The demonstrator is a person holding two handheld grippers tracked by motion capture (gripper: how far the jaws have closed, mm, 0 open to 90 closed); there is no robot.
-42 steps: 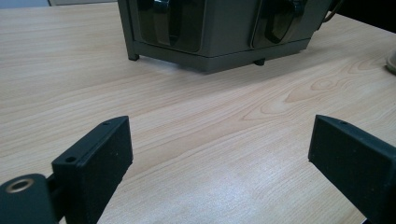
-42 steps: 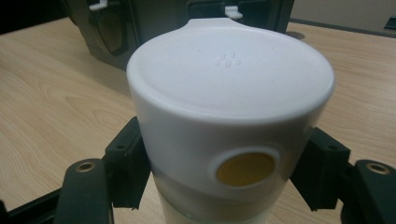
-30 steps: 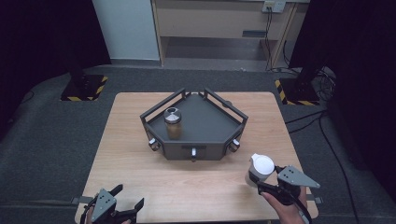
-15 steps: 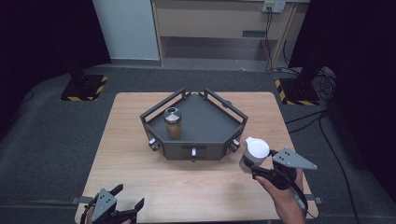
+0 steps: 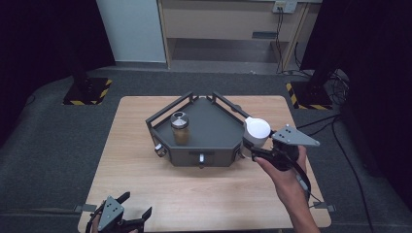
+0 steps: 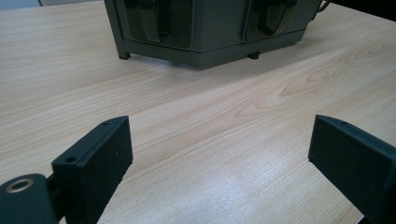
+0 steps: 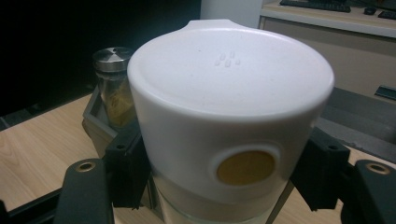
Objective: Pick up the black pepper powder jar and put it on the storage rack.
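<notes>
Lab: hazard-taped stands [image 5: 86, 91], cables [image 5: 335, 82].

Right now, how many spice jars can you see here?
2. A metal-capped jar of yellow spice stands in the grey tray, on its left side. A white-lidded jar is clamped in the right tool, raised at the tray's right edge. Nothing suggests more are hidden.
</notes>
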